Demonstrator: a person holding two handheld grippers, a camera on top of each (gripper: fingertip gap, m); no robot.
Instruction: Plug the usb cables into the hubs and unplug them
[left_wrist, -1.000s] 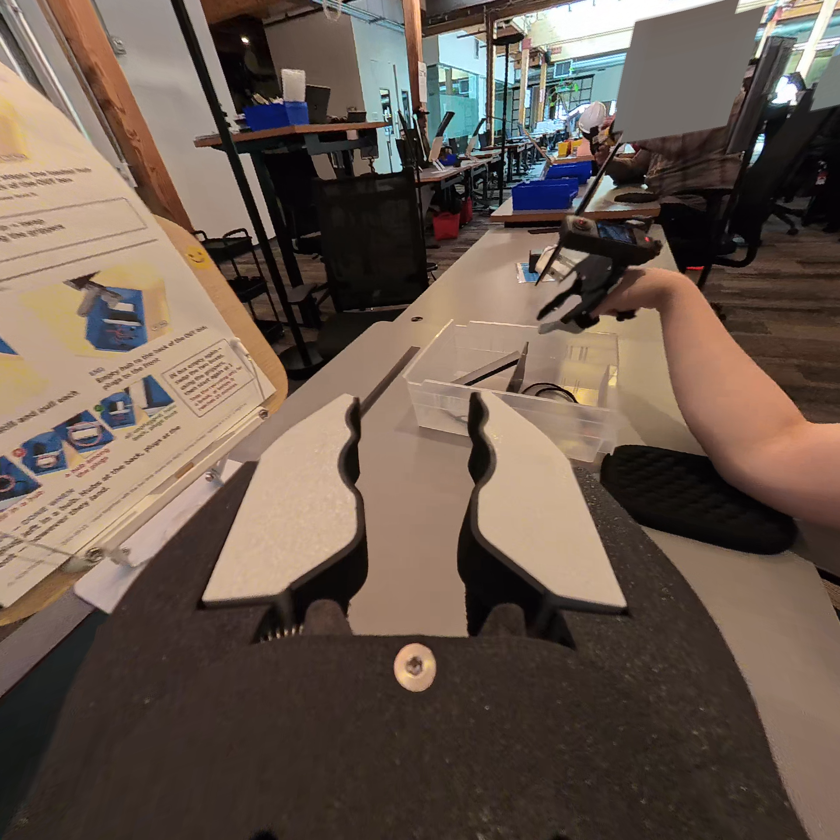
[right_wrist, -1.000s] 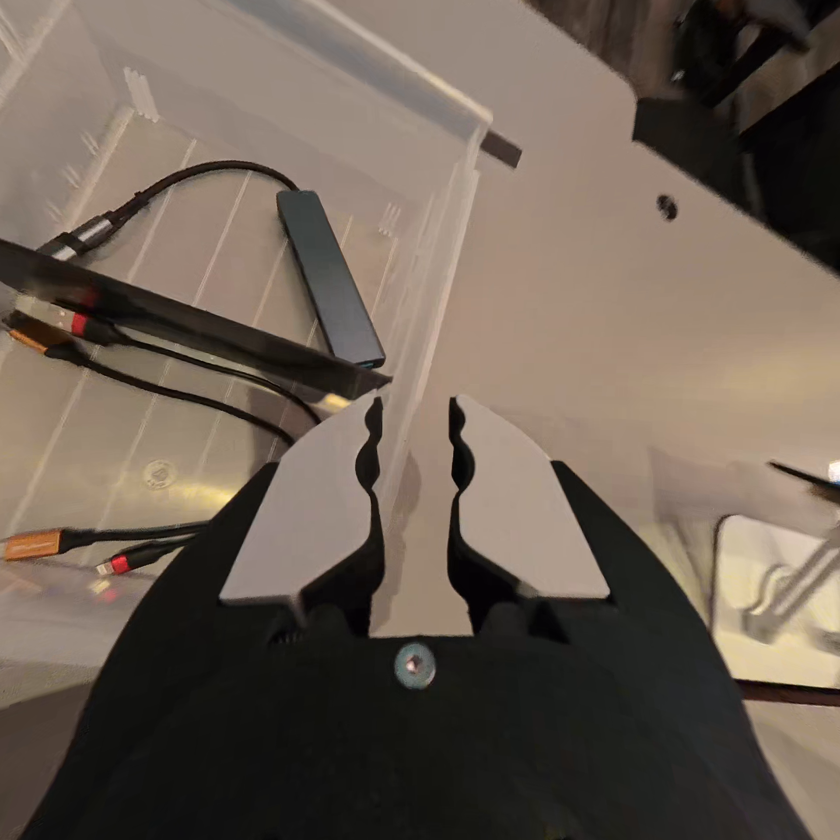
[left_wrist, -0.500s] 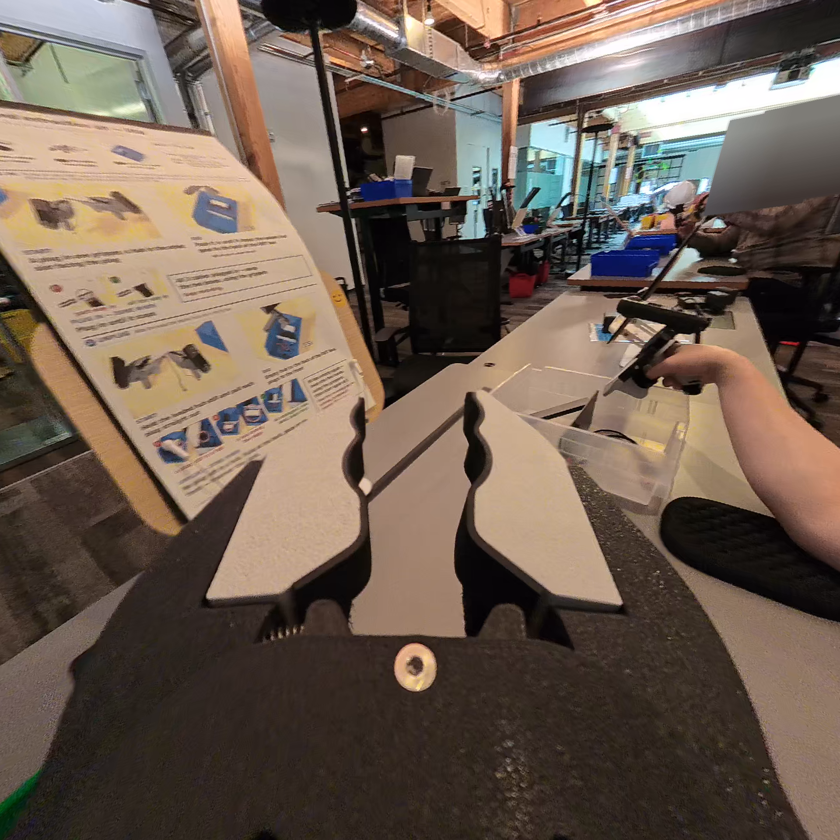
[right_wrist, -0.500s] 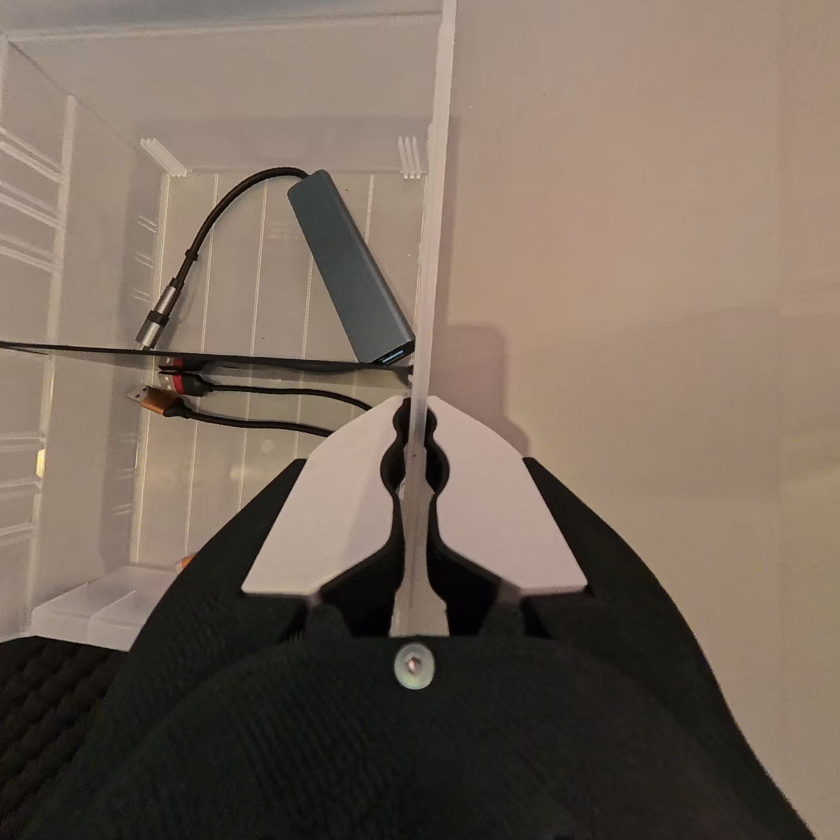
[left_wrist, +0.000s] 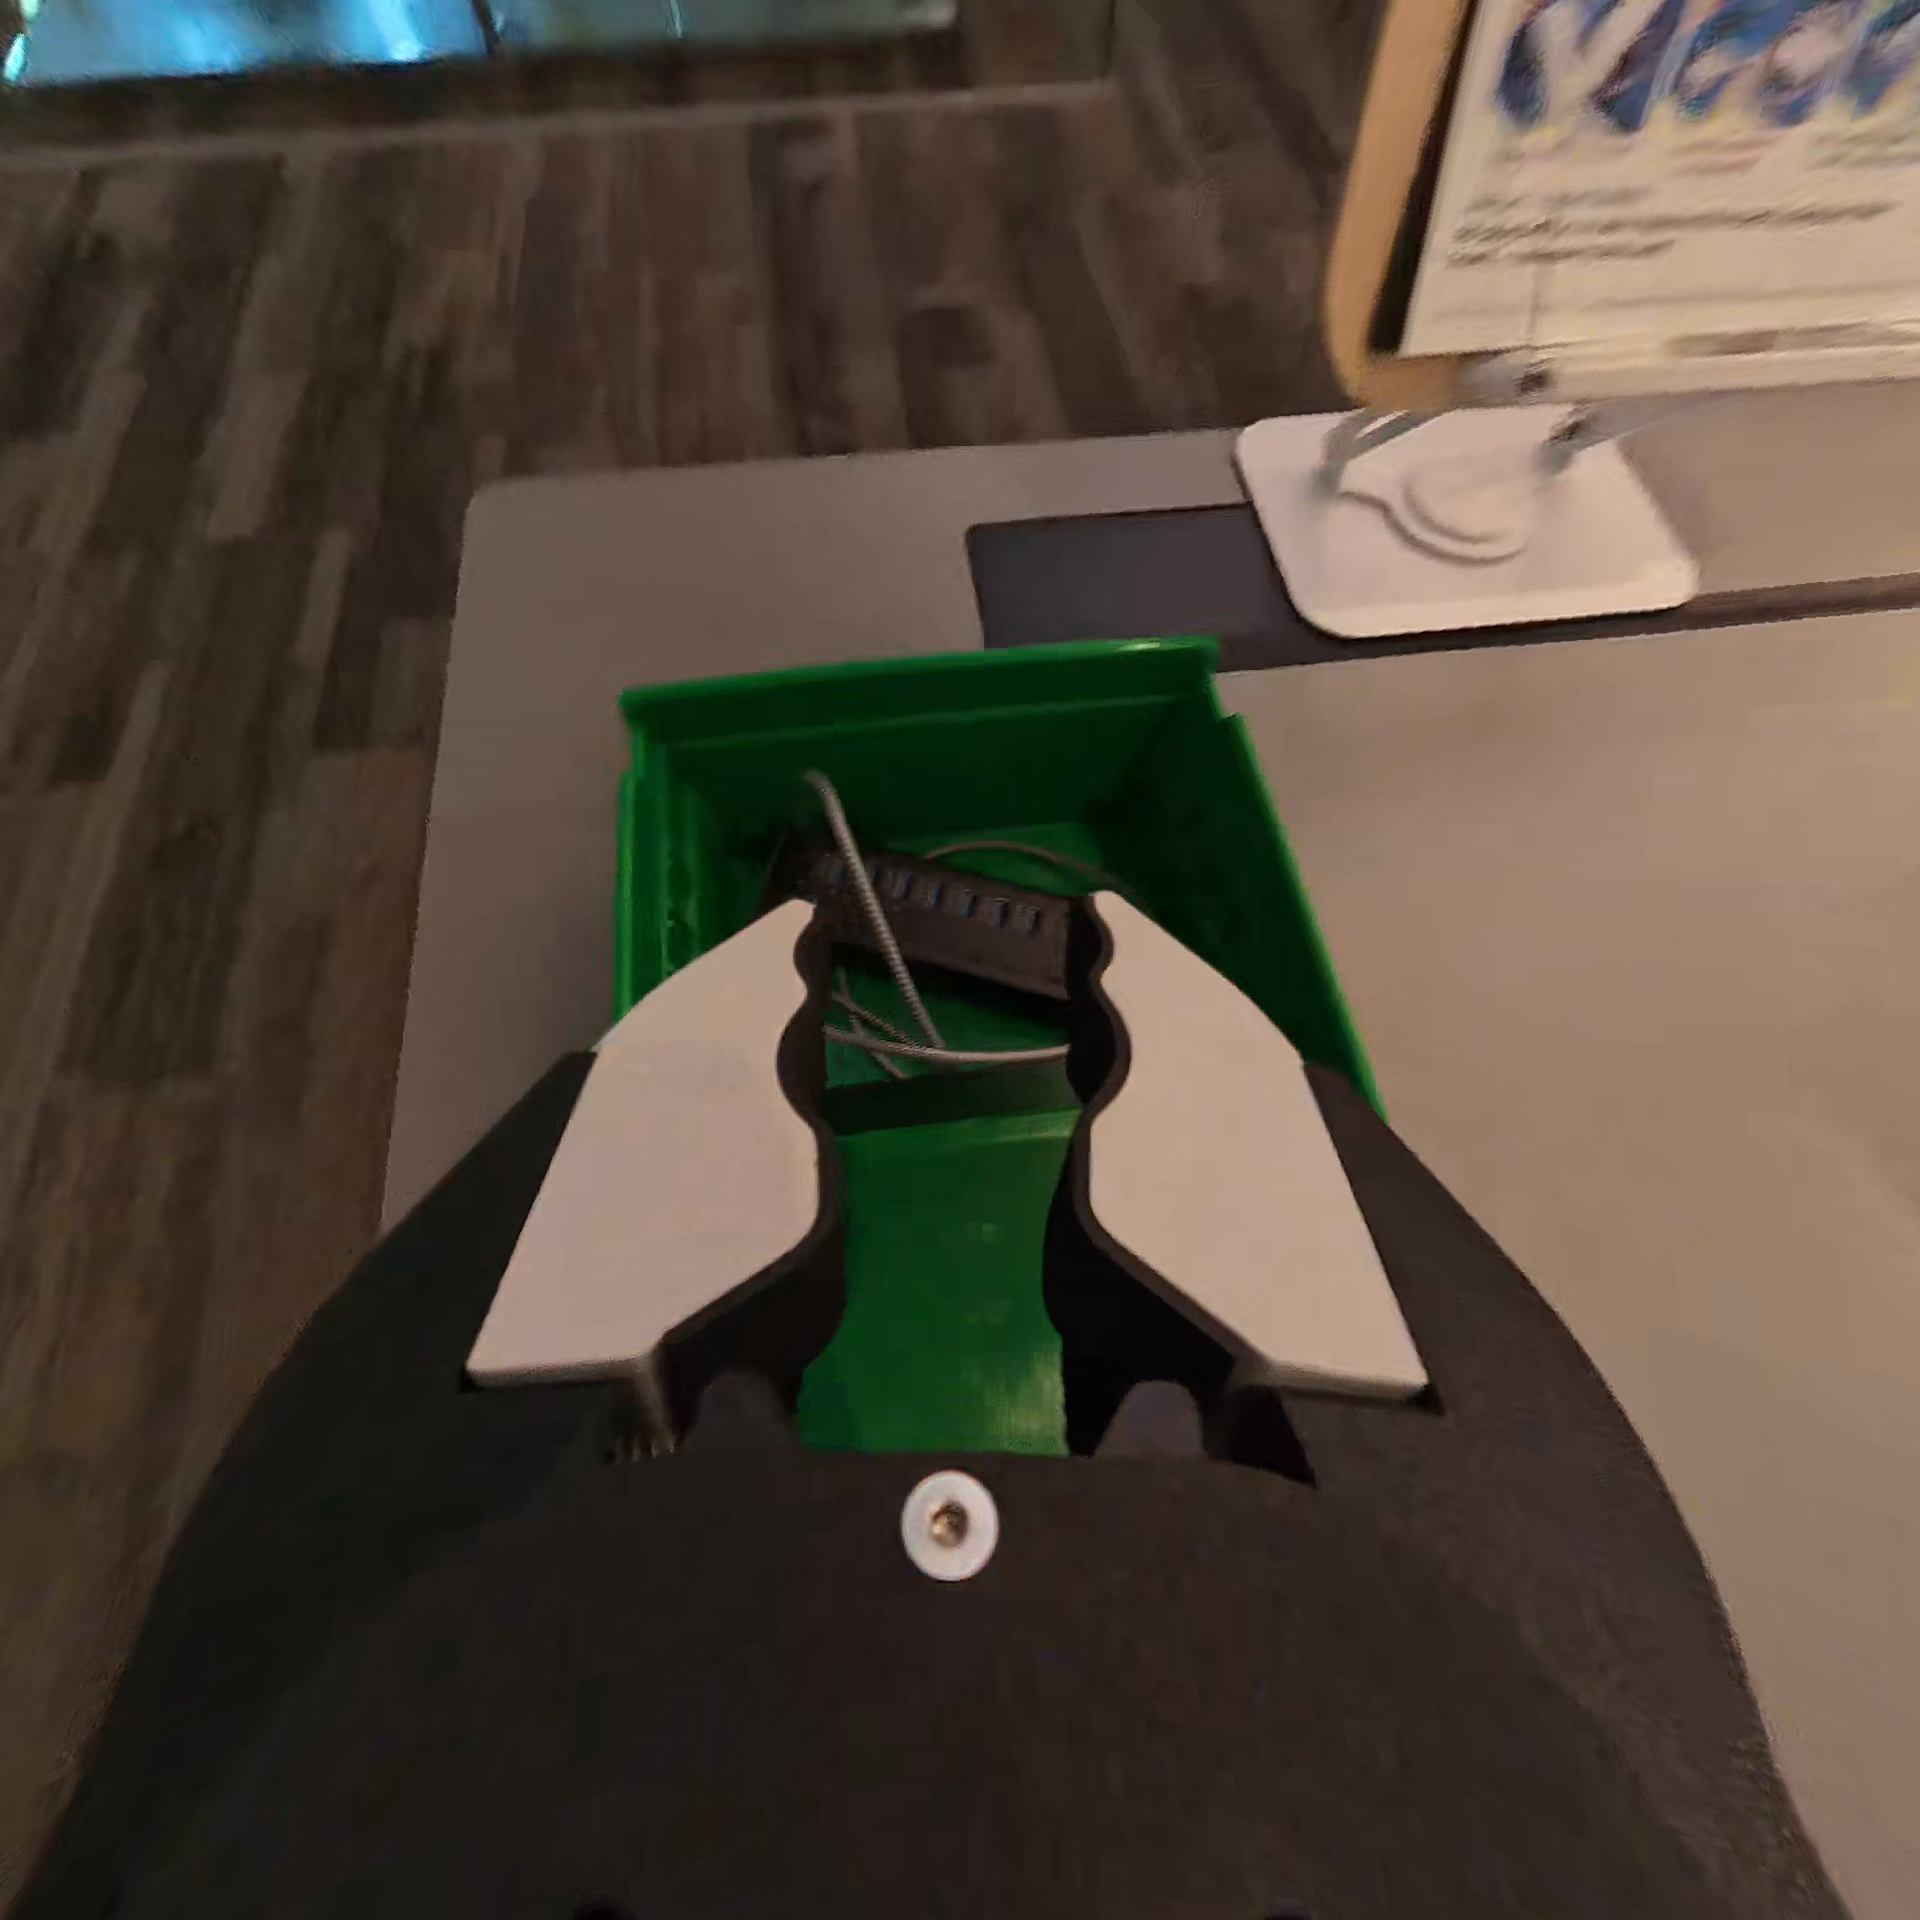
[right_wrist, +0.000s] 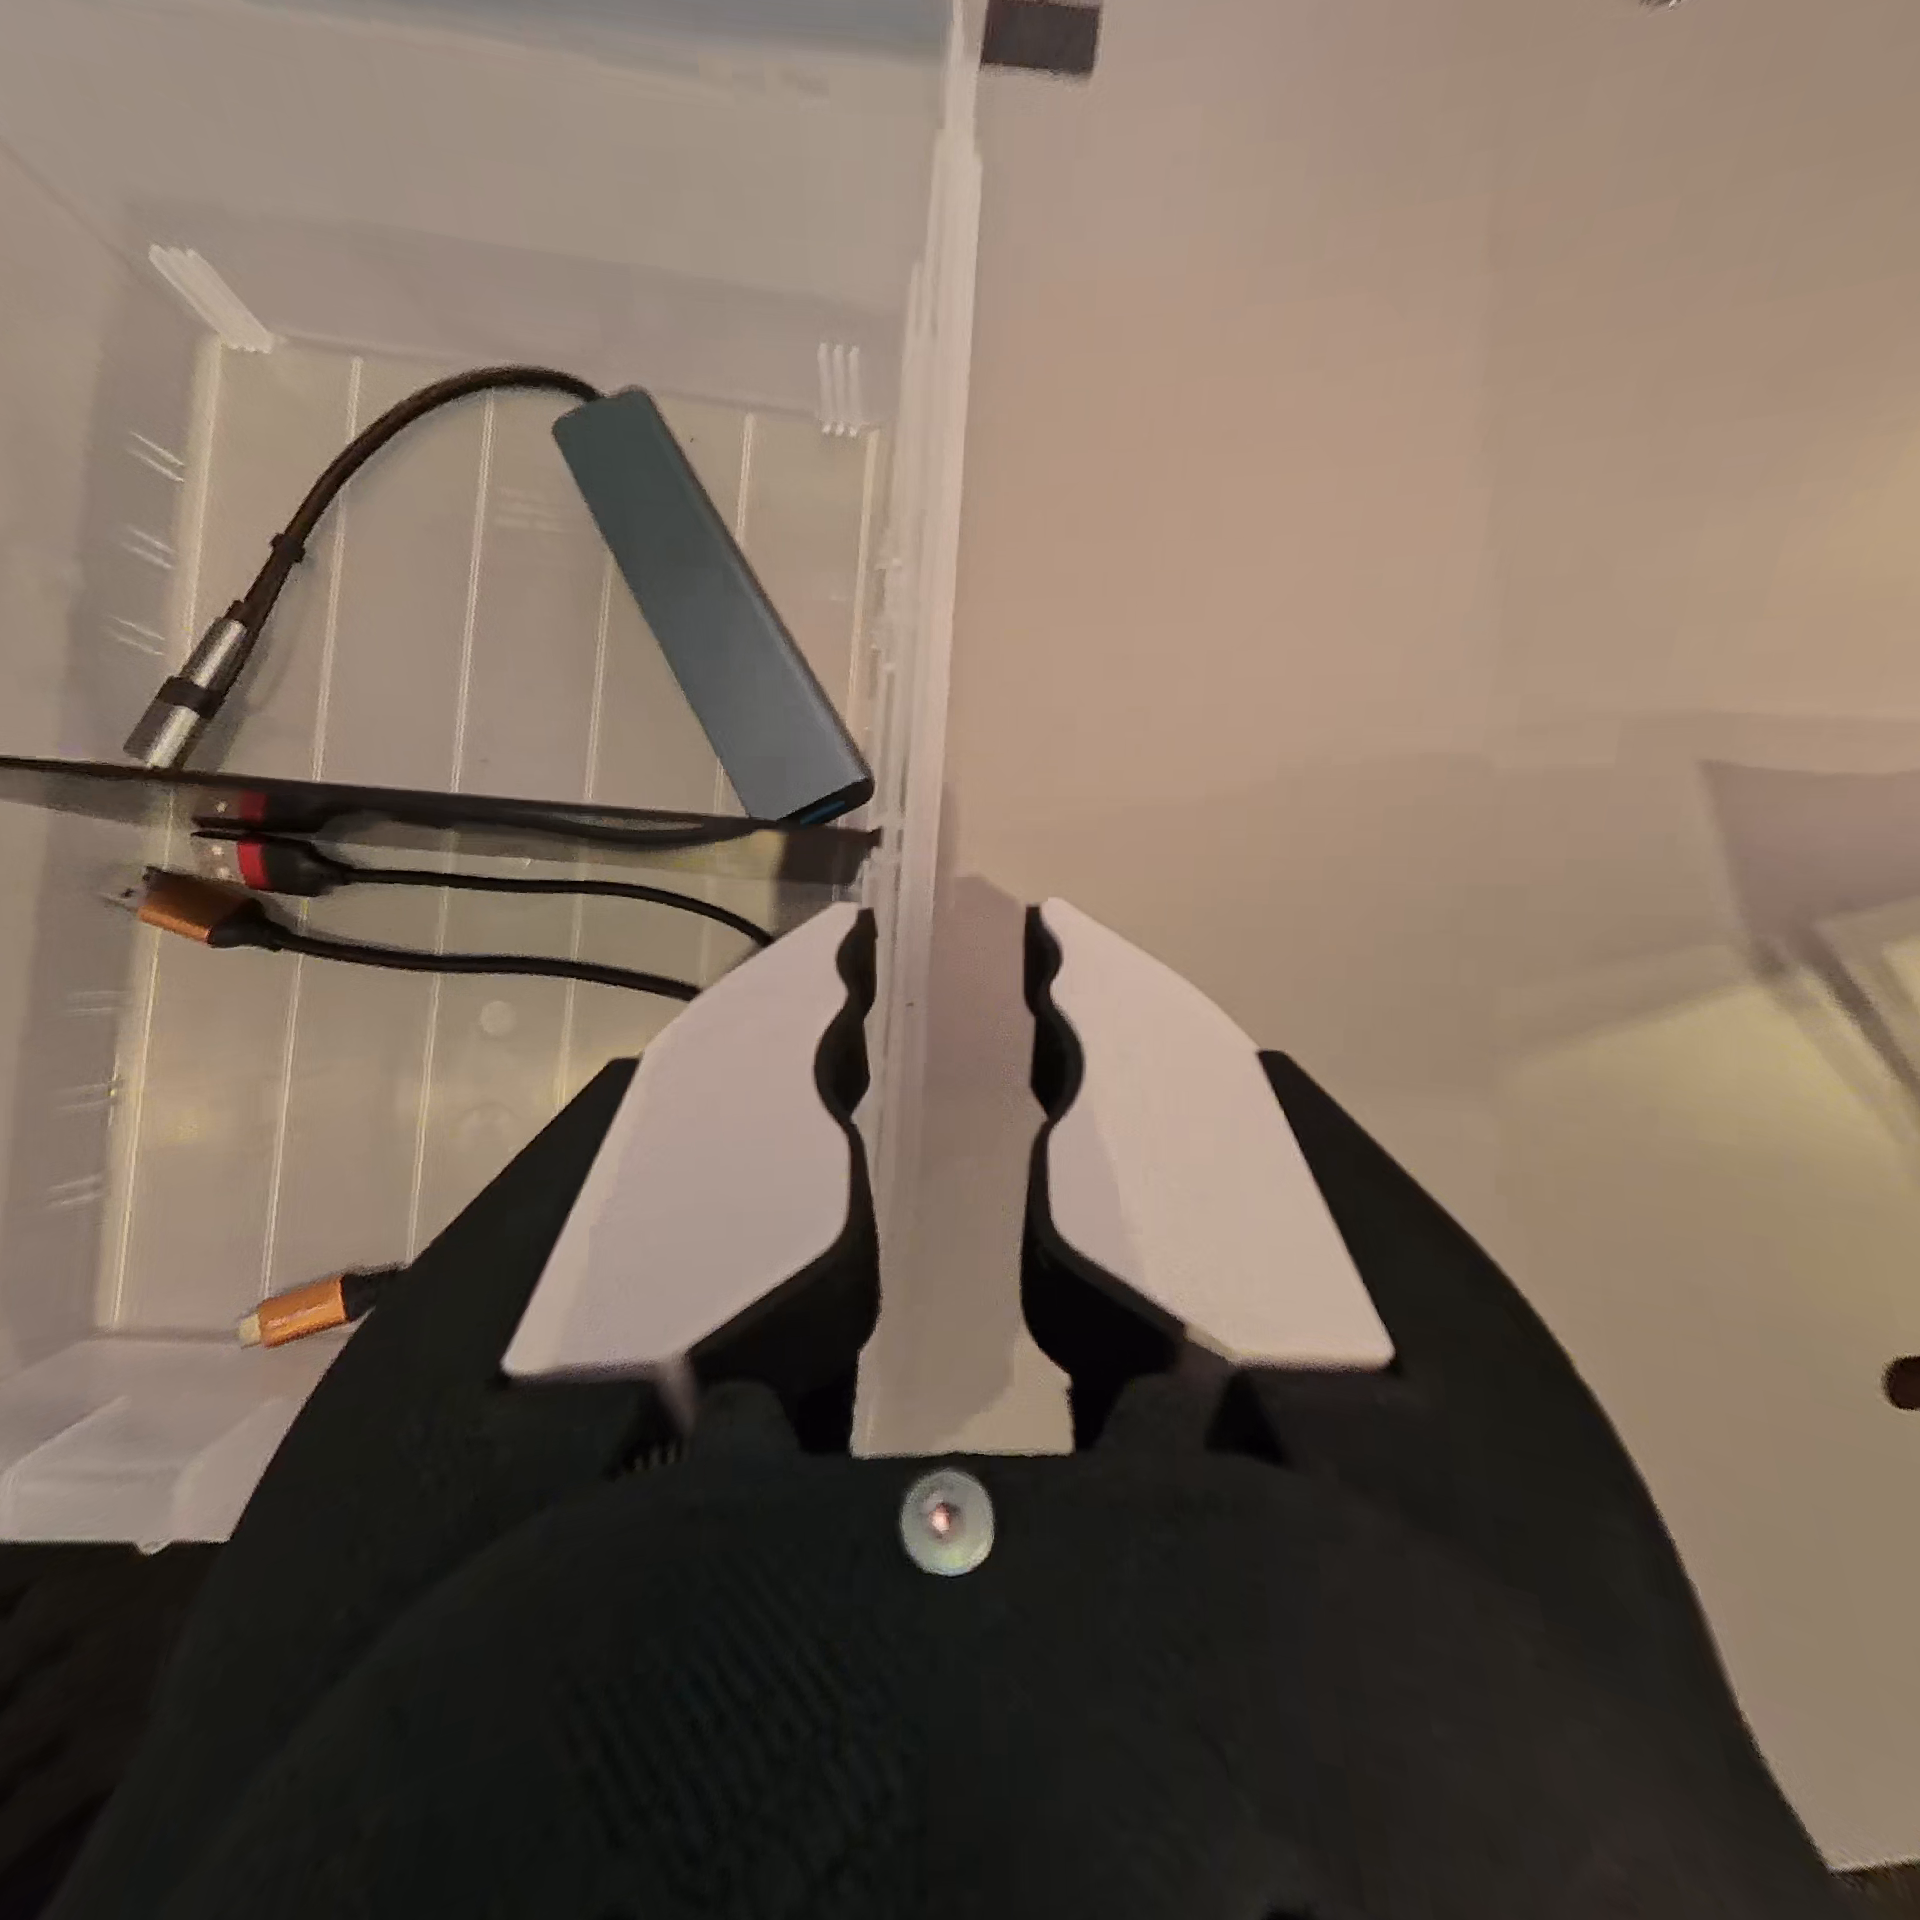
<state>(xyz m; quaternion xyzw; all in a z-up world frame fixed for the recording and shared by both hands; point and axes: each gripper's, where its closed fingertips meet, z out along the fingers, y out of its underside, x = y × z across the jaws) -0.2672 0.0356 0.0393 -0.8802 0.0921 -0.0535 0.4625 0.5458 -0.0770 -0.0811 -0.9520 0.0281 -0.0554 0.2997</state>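
Both pairs of my fingers stood parted and held nothing. My left gripper (left_wrist: 948, 909) hung over a green plastic bin (left_wrist: 1262, 894) that sat near the table's (left_wrist: 1558, 1039) far left corner, its fingers spread fairly wide. Inside the bin a black multi-port USB hub (left_wrist: 966, 920) lay slanted, with a grey braided cable (left_wrist: 873, 914) crossing over it and thinner grey wires (left_wrist: 935, 1051) looped below.

My right gripper (right_wrist: 948, 914) straddled the right wall of a clear plastic bin (right_wrist: 935, 520), with a narrower gap; the left finger was inside the bin, the right one outside over bare table, and I could not tell whether either touched the wall. In that bin lay a slim grey-blue USB hub (right_wrist: 717, 613) with a black braided lead ending in a silver plug (right_wrist: 182, 696). A thin black divider (right_wrist: 416, 805) crossed the bin. Just beside it lay a red-collared USB plug (right_wrist: 244, 857) and an orange metal USB plug (right_wrist: 192, 914), each on a black cable, and another orange plug (right_wrist: 301, 1317) nearer me.
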